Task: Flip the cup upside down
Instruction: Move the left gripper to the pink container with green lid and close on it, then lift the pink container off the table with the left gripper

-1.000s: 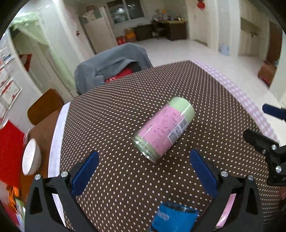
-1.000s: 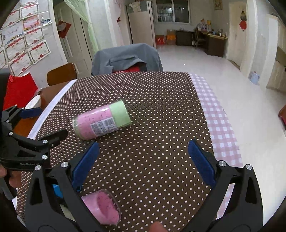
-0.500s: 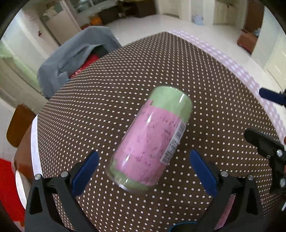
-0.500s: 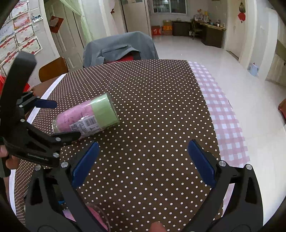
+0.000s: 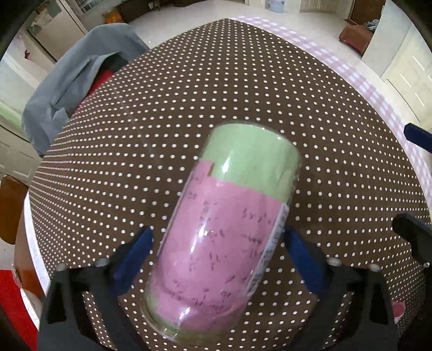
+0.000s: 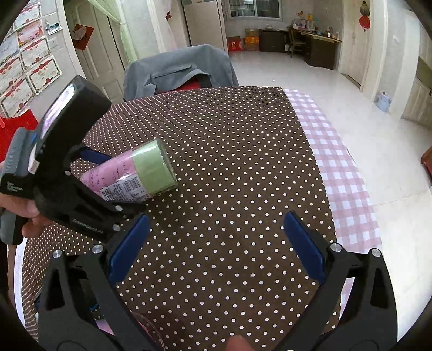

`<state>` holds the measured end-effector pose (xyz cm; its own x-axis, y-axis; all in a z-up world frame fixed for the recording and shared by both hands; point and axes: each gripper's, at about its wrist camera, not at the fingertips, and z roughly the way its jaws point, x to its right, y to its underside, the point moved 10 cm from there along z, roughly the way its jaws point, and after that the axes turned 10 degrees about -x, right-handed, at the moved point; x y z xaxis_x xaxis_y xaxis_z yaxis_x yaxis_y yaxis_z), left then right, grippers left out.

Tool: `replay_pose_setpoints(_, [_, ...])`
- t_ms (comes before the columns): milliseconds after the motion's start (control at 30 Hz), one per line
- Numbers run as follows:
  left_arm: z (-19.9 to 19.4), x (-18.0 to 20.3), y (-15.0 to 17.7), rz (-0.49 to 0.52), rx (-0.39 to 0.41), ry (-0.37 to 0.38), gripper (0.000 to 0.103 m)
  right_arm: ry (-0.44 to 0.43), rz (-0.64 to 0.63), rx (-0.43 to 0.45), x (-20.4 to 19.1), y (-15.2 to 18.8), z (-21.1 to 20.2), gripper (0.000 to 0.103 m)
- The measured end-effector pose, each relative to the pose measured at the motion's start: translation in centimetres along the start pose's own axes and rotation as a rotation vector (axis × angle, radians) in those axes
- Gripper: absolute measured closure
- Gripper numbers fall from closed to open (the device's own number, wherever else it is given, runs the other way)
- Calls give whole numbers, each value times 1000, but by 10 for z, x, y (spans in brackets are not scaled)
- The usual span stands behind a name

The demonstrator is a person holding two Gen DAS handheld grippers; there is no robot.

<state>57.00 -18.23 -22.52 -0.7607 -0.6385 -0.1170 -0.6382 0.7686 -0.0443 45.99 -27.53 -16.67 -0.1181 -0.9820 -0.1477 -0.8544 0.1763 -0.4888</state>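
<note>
Left wrist: cup (image 5: 229, 232) lies sideways, green end away.

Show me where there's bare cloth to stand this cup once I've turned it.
Bare dotted cloth runs from the cup right to the pink checked strip, and back toward the grey jacket. Crowded: the left side, where the left gripper straddles the cup, and the near-left edge.

White tiled floor (image 6: 283, 73) — daylit window (image 6: 255, 8).

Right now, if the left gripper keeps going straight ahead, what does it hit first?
The cup, lying on its side on the dotted tablecloth. It already sits between the open left gripper fingers, probably not yet pinched.
</note>
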Motion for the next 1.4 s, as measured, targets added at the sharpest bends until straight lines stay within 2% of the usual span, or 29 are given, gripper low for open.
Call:
replay_pose_setpoints(100, [2, -4, -5, -21, 8, 13, 24, -3, 1, 1, 0, 2, -2, 6])
replay_pose_setpoints(200, [1, -2, -3, -25, 14, -8, 26, -6, 6, 7, 2, 4, -7, 6])
replay_pose_setpoints(400, [-9, 9, 15, -48, 38, -21, 28, -10, 16, 19, 4, 11, -20, 6])
replay_pose_setpoints(933, [-81, 50, 68, -121, 140, -30, 31, -17, 23, 91, 3, 34, -81, 6])
replay_pose_setpoints(1200, [-143, 72, 112, -152, 242, -44, 31, -27, 19, 153, -1, 56, -129, 6])
replay_pose_setpoints(1400, [-181, 102, 164, -185, 311, -47, 31, -47, -8, 197, -11, 90, -163, 6])
